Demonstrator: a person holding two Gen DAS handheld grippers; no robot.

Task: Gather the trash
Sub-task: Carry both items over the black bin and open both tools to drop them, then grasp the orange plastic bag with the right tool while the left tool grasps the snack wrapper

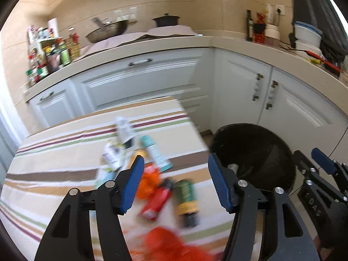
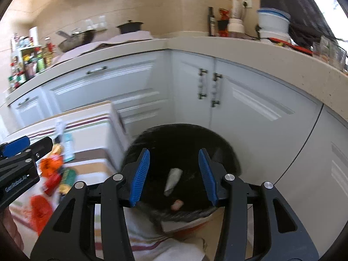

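Observation:
Trash lies on a striped tablecloth [image 1: 54, 152]: white paper packets [image 1: 113, 154], a teal tube [image 1: 155, 153], an orange wrapper [image 1: 149, 178], a red packet [image 1: 155, 200], a green can [image 1: 186, 195] and a red bag [image 1: 171, 243]. My left gripper [image 1: 176, 182] is open and empty above the pile. A black-lined bin [image 2: 180, 152] stands right of the table; a grey wrapper [image 2: 173, 180] and a small pinkish scrap [image 2: 176, 205] lie inside. My right gripper [image 2: 174, 176] is open and empty over the bin. The image is motion-blurred.
White kitchen cabinets [image 2: 239, 100] wrap around behind the bin under a beige counter [image 1: 165, 43]. On the counter are a wok [image 1: 108, 30], a black pot [image 1: 166, 19], spice bottles [image 1: 50, 54] and white containers [image 1: 306, 37].

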